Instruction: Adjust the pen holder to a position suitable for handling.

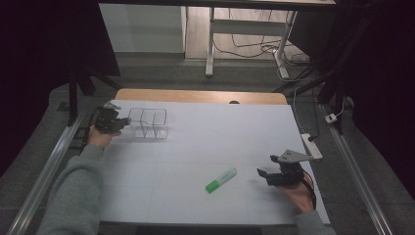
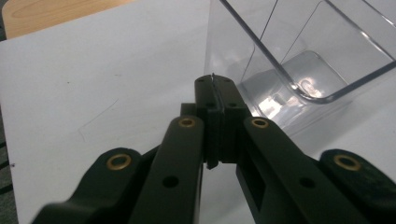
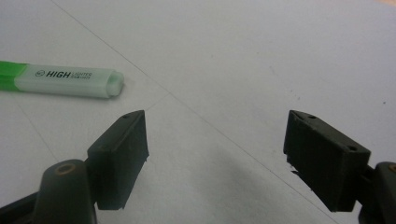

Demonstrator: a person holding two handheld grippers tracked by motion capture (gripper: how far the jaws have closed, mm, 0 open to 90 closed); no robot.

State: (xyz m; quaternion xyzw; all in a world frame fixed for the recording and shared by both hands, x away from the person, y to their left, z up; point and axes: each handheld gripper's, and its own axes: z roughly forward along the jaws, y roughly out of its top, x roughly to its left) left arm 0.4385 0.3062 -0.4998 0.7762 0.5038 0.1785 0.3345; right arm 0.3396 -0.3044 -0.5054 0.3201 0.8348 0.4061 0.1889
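the likely step is picking up the green highlighter (image 1: pixel 221 179), which lies flat on the white table (image 1: pixel 220 132) just to the left of the right gripper (image 1: pixel 264 172). that gripper's jaws stand spread wide with nothing between them — to do it well, turn them across the barrel, come down over its middle and close squarely so it doesn't roll. the left gripper (image 2: pixel 215 88) has its jaws pressed together on nothing, its tip right at the wall of the clear divided bin (image 1: pixel 149 123) at the far left. counted: one highlighter, one bin — two grippers.
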